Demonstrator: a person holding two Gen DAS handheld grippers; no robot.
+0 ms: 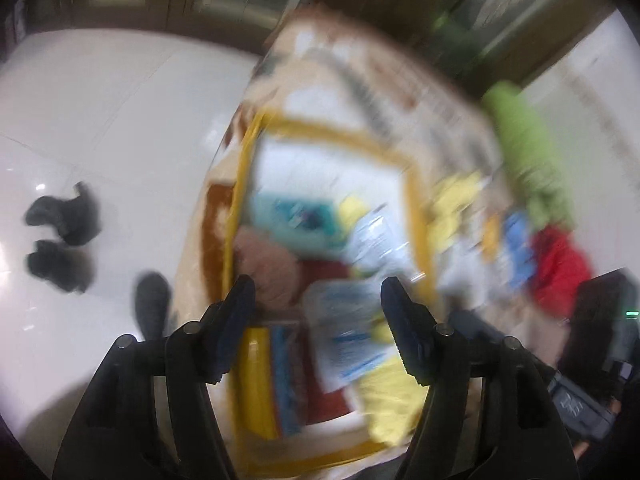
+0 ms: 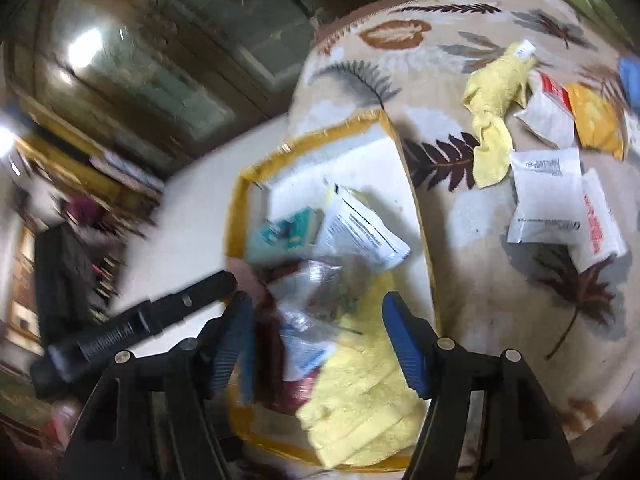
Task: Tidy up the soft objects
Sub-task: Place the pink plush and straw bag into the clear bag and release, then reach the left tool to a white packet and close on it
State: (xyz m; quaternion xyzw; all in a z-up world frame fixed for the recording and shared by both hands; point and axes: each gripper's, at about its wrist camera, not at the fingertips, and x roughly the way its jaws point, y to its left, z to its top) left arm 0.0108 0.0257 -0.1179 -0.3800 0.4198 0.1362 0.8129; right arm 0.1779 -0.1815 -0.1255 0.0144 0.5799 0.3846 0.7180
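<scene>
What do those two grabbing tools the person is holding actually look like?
Both look alike. The left tool has two black fingers with dark blue ribbed pads, mounted on black angular arms joined by silver pins. The right tool is built the same, its pads a brighter blue. No cables, sleeves or hands show.

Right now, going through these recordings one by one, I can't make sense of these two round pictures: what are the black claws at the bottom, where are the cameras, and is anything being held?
No robot here: a person holds a two-finger gripper in each hand, each with a fisheye camera looking along its fingers. One picture is from the left gripper, the other from the right gripper. Both stand open and hold nothing. They hang over a yellow-rimmed bin on a leaf-patterned cloth. Inside lie a yellow towel, a white printed pouch and a teal packet. Outside the bin lie another yellow cloth and more white pouches. The left view is badly blurred.
</scene>
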